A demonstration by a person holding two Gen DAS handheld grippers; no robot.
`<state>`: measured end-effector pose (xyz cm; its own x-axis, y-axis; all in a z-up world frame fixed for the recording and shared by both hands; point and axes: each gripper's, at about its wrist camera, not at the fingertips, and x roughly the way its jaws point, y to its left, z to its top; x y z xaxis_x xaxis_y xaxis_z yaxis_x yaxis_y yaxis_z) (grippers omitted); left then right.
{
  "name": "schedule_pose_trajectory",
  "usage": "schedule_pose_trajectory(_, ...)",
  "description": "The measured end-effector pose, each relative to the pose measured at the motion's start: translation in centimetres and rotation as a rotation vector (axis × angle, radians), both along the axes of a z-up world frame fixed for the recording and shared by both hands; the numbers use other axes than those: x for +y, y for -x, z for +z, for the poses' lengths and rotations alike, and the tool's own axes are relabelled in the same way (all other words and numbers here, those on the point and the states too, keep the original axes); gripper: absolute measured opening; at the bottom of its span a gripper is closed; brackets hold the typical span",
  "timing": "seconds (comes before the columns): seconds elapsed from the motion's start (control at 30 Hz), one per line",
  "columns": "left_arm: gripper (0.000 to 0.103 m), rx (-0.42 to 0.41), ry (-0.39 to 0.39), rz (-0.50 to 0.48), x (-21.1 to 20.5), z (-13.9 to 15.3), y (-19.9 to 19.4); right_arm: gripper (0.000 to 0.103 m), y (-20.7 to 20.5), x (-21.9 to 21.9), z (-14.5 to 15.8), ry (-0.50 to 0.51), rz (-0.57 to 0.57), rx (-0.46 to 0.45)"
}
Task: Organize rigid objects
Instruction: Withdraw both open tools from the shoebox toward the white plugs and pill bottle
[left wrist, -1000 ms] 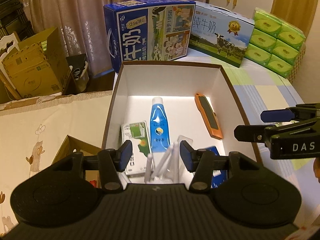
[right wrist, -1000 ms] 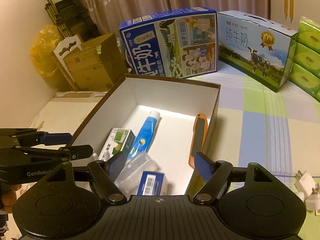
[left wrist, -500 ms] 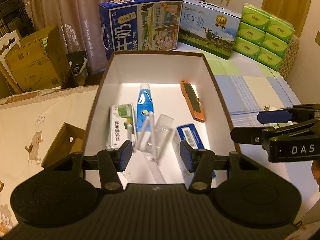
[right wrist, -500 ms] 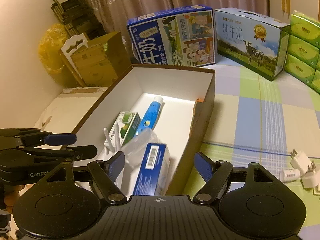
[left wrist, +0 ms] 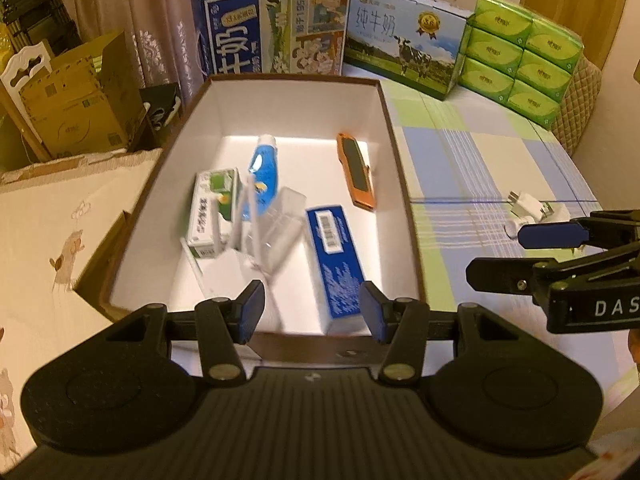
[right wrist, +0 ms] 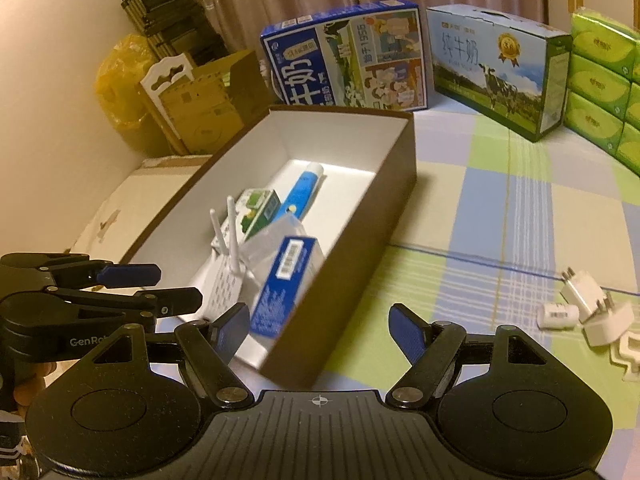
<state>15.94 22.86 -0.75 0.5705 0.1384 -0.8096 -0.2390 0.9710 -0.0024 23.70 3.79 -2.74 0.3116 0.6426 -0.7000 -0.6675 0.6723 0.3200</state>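
Observation:
A brown box [left wrist: 400, 168] with a white inside holds a blue tube [left wrist: 262, 168], a green-and-white carton [left wrist: 212, 208], a white router with thin antennas [right wrist: 224, 276], a clear case [left wrist: 282, 224], a blue barcoded box [left wrist: 336, 256] and an orange knife [left wrist: 356, 172]. My left gripper [left wrist: 312, 312] hovers open over the box's near edge, with nothing between its fingers. My right gripper [right wrist: 320, 330] stands open and empty above the box's near right corner [right wrist: 360, 248]. Several white plug adapters [right wrist: 580, 304] lie on the checked cloth to its right.
Two milk cartons [left wrist: 272, 28] [left wrist: 400, 40] and stacked green tissue packs [left wrist: 520, 52] line the far side of the bed. Cardboard boxes [left wrist: 72, 96] stand on the floor at the left. The checked cloth [right wrist: 500, 208] stretches right of the box.
Both grippers have drawn back from the box, so more of its inside and near edge shows. The white plug adapters have come further into view at the right. Both stay open.

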Motion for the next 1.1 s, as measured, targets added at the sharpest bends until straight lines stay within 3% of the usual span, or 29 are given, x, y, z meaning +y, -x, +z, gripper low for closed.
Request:
schedule_pose_trajectory(0.57, 0.048, 0.049, 0.046, 0.022, -8.9, -2.0, -0.6, 0.074, -1.0, -9.1, -2.9, 0.049, 0.012, 0.063)
schedule_pose_trajectory(1.1, 0.049, 0.066, 0.090, -0.077, -17.0, -3.8, -3.1, 0.074, -2.4, -18.6, -4.6, 0.085, -0.100, 0.087)
